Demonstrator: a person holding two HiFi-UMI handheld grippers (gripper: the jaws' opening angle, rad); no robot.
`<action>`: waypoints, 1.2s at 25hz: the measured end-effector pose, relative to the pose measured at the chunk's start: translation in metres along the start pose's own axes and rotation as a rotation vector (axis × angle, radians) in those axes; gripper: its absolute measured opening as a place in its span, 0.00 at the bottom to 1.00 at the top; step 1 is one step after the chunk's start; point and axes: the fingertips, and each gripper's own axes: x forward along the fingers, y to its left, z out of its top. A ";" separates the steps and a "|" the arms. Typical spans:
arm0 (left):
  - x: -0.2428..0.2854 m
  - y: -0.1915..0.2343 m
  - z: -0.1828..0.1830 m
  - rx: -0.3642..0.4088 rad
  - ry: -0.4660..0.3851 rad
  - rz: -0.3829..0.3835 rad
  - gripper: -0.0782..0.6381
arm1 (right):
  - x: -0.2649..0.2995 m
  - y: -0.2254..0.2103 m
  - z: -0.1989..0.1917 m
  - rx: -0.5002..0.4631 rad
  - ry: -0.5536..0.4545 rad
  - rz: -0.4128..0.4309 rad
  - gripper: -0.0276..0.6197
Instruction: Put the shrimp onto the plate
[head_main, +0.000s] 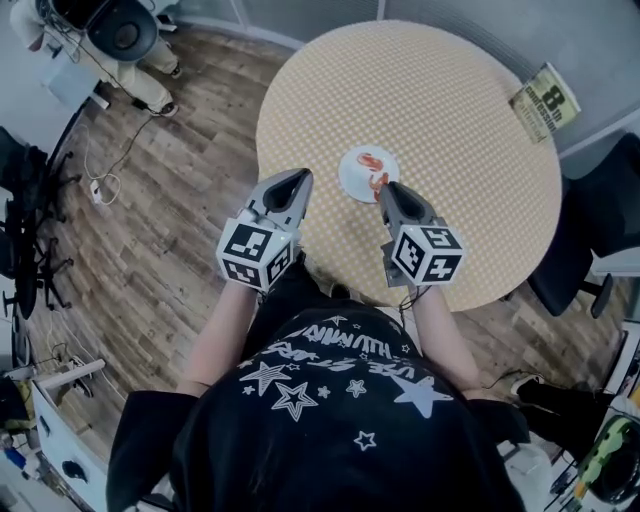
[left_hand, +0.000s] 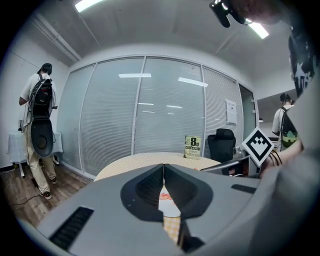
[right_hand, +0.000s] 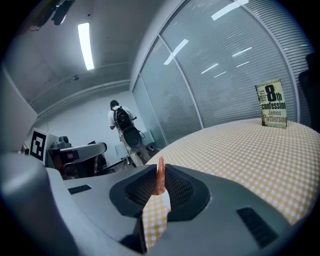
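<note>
A small white plate (head_main: 350, 180) sits near the middle of the round table (head_main: 450, 150) with its yellow checked cloth. One orange shrimp (head_main: 370, 160) lies on the plate. My right gripper (head_main: 383, 187) hangs at the plate's near right edge, shut on a second shrimp (head_main: 378, 181). In the right gripper view that shrimp (right_hand: 160, 177) stands upright, pinched between the jaws of the right gripper (right_hand: 160, 172). My left gripper (head_main: 303, 177) is shut and empty, just left of the plate. In the left gripper view, the left gripper (left_hand: 163, 167) shows the plate (left_hand: 169, 205) below its closed jaws.
A book (head_main: 545, 100) stands at the table's far right edge, also in the left gripper view (left_hand: 192, 147) and right gripper view (right_hand: 272, 105). A dark office chair (head_main: 590, 230) is at the table's right. A person (left_hand: 39, 125) with a backpack stands by the glass wall.
</note>
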 end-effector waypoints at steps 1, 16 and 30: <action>0.005 0.006 -0.002 0.000 0.005 -0.007 0.12 | 0.006 -0.001 -0.001 0.001 0.006 -0.007 0.14; 0.085 0.062 -0.028 0.007 0.127 -0.242 0.12 | 0.082 -0.027 -0.028 0.077 0.081 -0.223 0.14; 0.113 0.081 -0.073 -0.021 0.241 -0.358 0.12 | 0.120 -0.042 -0.078 0.112 0.218 -0.325 0.14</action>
